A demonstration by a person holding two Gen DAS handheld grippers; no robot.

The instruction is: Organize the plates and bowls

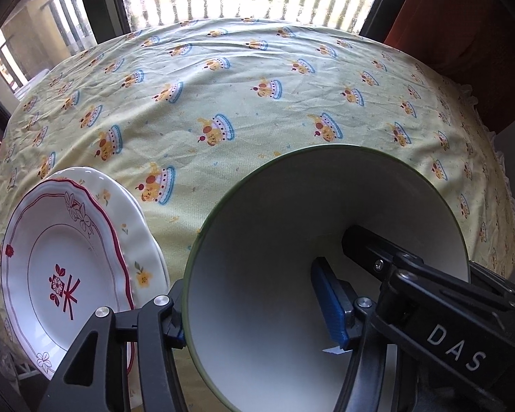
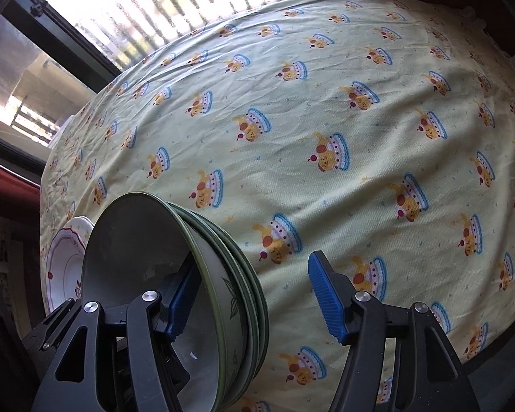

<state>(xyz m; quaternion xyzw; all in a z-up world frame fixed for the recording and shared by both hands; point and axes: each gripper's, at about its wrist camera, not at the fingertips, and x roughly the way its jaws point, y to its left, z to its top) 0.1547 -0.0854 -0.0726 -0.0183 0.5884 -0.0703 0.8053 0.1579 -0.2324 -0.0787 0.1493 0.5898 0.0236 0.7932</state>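
Left-wrist footage looked straight into a white, green-rimmed ceramic bowl (image 1: 292,257) sitting on the pale yellow tablecloth printed with cartoon cakes (image 1: 223,86). The left gripper (image 1: 257,319) straddled the bowl's near wall, one blue ribbed pad inside the bowl and the other outside the rim; the jaws stood apart with the wall between them, and neither pad could be seen pressing on it. A second black gripper arm reached into the same bowl from the right side of that view. Just left of the bowl lay a white scalloped plate with a red border and red floral motif (image 1: 61,274), resting on another white plate with small yellow flowers (image 1: 137,240). From the right wrist camera, the bowl proved to be the top of a nested stack of green-rimmed bowls (image 2: 223,292), with the plate pile just behind it. The right gripper (image 2: 250,298) also stood spread, its left finger (image 2: 178,305) inside the top bowl and its right finger (image 2: 326,295) over bare cloth, well clear of the stack. The bowl appeared to be settled into the stack, so the sensible finish was to lift both tools straight upward, keeping the pads off the rim so the stack would not be dragged or tilted toward the plates.
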